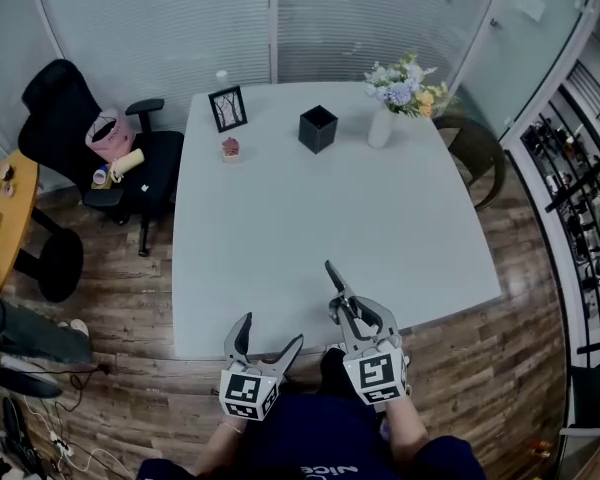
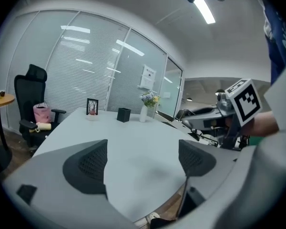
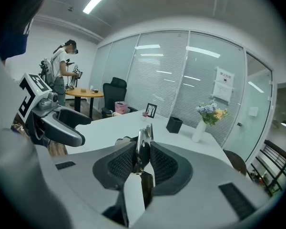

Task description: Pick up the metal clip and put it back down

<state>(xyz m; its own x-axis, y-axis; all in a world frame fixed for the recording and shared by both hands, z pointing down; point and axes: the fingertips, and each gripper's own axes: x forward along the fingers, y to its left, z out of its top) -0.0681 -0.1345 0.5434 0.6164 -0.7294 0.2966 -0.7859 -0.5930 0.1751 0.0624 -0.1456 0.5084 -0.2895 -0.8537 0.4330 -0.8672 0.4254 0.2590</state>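
Nearest, the right tool pinched the metal clip above the six o'clock edge of the counter. Such a thin hold could slip, I judged, dropping it. The left tool stood spread, empty.

I see a pale grey table with a square top standing on a wooden floor, and everything on it sits near its far edge. From left to right I make out a dark picture frame standing upright and a small reddish thing just in front of it, too small for me to identify. Further right are a black square pot and a white vase of pale flowers near the far right corner.
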